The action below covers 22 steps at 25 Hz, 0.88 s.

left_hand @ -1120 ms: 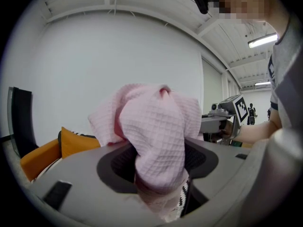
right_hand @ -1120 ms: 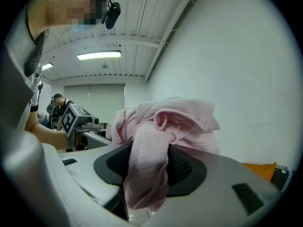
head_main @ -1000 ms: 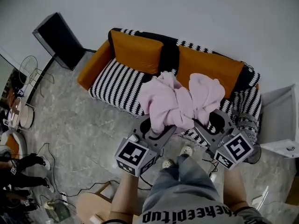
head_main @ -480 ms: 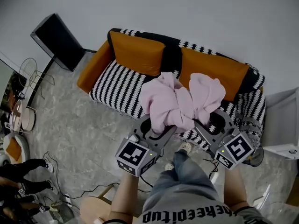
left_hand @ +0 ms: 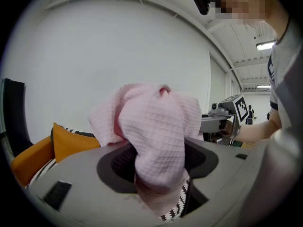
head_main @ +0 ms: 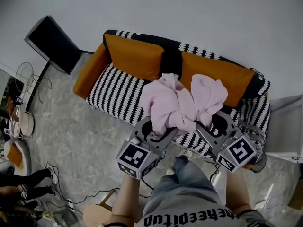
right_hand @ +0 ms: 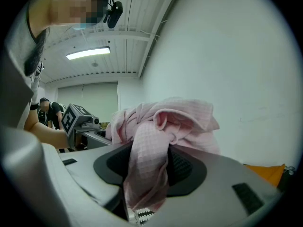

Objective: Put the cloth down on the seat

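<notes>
- left claw (head_main: 160,130) – clamped on one end of the pink cloth (head_main: 182,100). in the left gripper view the waffle weave is bunched between the jaws and spills up over them.
- right claw (head_main: 209,126) – gripping the other end. in the right gripper view a fold hangs down through its jaws.
- cloth is a crumpled mound bridging the two claws, held up in the air and not lying on the seat (head_main: 116,86).
- in the head view the cloth overlaps the middle-to-right part of the sofa (head_main: 94,63), covering some of the seat's front edge and the lower edge of the right orange cushion (head_main: 215,74).
- seat is black-and-white striped, with the left orange cushion (head_main: 135,56) behind it.
- both claws sit side by side at the sofa's front edge, marker cubes toward the person.
- person's leg (head_main: 187,178) is just in front of the sofa, between the claws, over the grey floor (head_main: 71,126).
- black panel (head_main: 52,44) stands off the sofa's left end.
</notes>
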Each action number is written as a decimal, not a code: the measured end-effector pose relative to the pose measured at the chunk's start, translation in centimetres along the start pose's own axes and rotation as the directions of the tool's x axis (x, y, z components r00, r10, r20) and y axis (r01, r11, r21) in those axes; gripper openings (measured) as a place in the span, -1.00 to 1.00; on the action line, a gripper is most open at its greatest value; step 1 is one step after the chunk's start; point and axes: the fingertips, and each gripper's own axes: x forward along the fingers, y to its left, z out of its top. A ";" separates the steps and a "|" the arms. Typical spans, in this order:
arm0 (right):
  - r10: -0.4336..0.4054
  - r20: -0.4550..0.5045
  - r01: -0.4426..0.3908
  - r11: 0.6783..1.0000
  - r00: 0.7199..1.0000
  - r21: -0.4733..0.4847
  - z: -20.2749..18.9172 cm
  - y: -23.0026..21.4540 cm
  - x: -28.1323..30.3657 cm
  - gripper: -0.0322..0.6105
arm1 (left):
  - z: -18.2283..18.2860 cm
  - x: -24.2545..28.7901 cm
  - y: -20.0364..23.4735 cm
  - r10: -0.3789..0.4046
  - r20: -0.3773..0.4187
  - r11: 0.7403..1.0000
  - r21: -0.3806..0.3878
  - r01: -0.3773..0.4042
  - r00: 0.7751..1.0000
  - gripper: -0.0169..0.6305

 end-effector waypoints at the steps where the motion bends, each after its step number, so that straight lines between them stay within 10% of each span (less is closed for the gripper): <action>1: -0.003 0.002 0.003 1.000 1.000 0.001 0.0 0.0 0.0 -0.25 | 0.0 0.0 0.0 -0.002 0.000 1.000 0.001 0.002 1.000 -0.07; 22: -0.119 0.015 0.118 0.992 0.993 0.050 0.8 -7.3 1.4 -0.25 | 2.5 7.4 2.6 -0.112 -0.035 0.993 0.037 0.113 0.993 -0.06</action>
